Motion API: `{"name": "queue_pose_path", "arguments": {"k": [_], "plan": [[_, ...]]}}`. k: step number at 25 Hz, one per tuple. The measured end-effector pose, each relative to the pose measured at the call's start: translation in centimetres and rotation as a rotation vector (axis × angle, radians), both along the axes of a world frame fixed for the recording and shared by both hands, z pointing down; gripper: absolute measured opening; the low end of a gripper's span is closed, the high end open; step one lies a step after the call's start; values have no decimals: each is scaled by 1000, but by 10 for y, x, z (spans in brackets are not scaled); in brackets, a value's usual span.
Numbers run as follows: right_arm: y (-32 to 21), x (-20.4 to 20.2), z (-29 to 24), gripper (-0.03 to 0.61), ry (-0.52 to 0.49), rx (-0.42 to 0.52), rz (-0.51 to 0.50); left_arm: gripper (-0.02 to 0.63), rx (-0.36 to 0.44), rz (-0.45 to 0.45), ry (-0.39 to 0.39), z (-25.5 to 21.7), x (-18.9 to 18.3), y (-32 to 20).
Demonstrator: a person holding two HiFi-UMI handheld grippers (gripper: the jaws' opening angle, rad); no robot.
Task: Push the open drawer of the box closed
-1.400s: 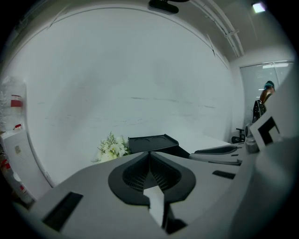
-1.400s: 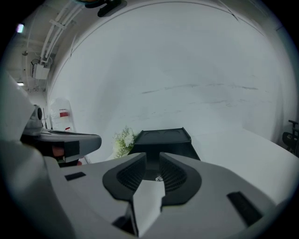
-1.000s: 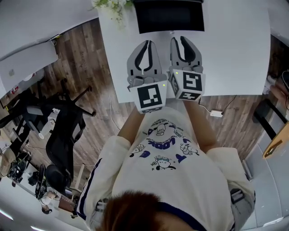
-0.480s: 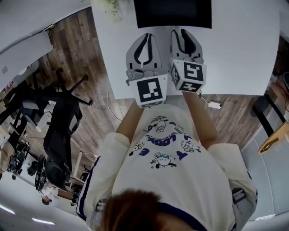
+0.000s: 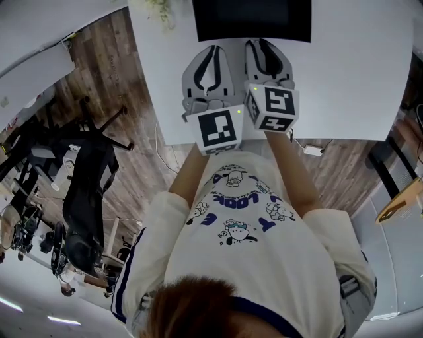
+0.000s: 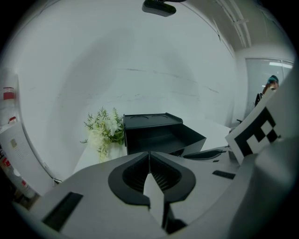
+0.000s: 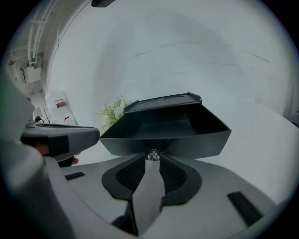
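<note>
A black box (image 5: 251,20) stands at the far side of the white table (image 5: 350,79), its drawer (image 7: 163,130) pulled out toward me. The drawer has a small clear knob (image 7: 153,155) on its front. My right gripper (image 7: 153,158) is up against the drawer front, jaws a little apart, with the knob between the tips; in the head view it (image 5: 266,42) reaches the box's near edge. My left gripper (image 6: 149,154) is shut and empty, short of the box (image 6: 156,133) and to its left, beside the right gripper (image 6: 261,135).
A bunch of white flowers (image 6: 105,130) stands left of the box. The table's near edge is just behind both grippers. Left of the table on the wooden floor is a black office chair (image 5: 89,178). A white power adapter (image 5: 312,150) lies on the floor at the right.
Both grippers have moved forward over the table; the right one has come up to the drawer front. The jaws look unchanged.
</note>
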State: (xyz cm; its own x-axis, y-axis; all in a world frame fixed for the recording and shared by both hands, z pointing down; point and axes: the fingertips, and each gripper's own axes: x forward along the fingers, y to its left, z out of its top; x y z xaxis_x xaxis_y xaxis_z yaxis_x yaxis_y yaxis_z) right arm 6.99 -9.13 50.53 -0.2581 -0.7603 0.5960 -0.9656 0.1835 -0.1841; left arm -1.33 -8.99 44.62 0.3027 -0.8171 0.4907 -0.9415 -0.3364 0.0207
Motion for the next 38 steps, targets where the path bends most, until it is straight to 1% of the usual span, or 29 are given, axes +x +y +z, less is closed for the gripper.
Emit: {"name": "queue_pose_path", "arguments": {"k": [4,10,20,38], "plan": [[0,3,3,92,11,-18,2,21,-15,-7,4,2,0,0],[-2,5,2,86,-21,-30,-6,21,-22,-23,4,3,-2,-3],[-9,-1,-1,86,-46,-28,-1,21,-7,-43,5,-4,-5,-14],[-53,4,-4,86,-41,-5,-4,21,-23,-81,19,-1,-11,-34]]}}
